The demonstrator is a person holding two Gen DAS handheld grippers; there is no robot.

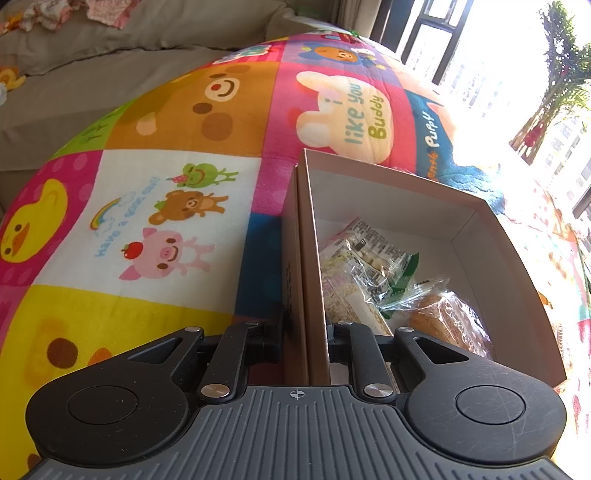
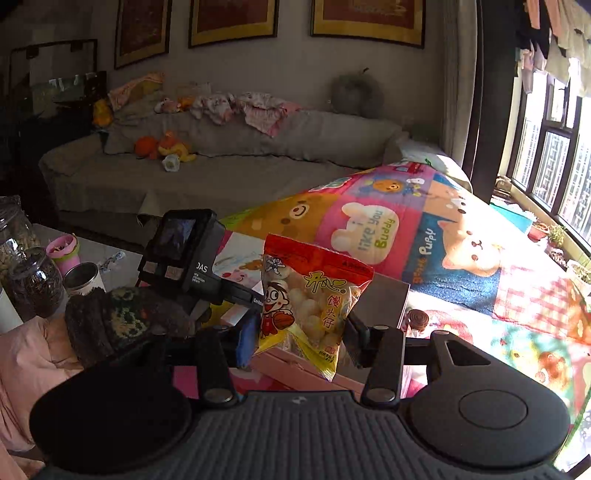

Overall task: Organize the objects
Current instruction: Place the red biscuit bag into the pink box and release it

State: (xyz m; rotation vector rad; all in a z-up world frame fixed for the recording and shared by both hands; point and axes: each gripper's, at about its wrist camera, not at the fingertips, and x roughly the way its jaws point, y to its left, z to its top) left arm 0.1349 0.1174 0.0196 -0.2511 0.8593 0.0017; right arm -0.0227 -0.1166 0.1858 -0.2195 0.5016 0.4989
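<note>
The left gripper (image 1: 304,341) pinches the near wall of a cardboard box (image 1: 476,236); the right gripper (image 2: 301,338) clamps a red-and-yellow snack bag (image 2: 314,299), held up above the box. The box sits on a cartoon-animal quilt (image 1: 177,206), a grey sofa (image 2: 221,162) behind, windows (image 2: 554,166) to the right. Inside lie three wrapped snacks (image 1: 373,266). Three framed pictures (image 2: 232,18) hang above

The quilt (image 1: 177,110) carries several printed lines. Its white rabbit patch (image 1: 343,114) reads "i like you Buddy". The blue patch (image 1: 430,129) beside it to the right reads "Puppy". The near white panel (image 1: 162,218) with frog, bear and pig reads "Have a good day!". The snack bag (image 2: 314,302) shows Chinese characters "馒头仔". The camera (image 2: 184,251) at left bears letters "DAS".
</note>
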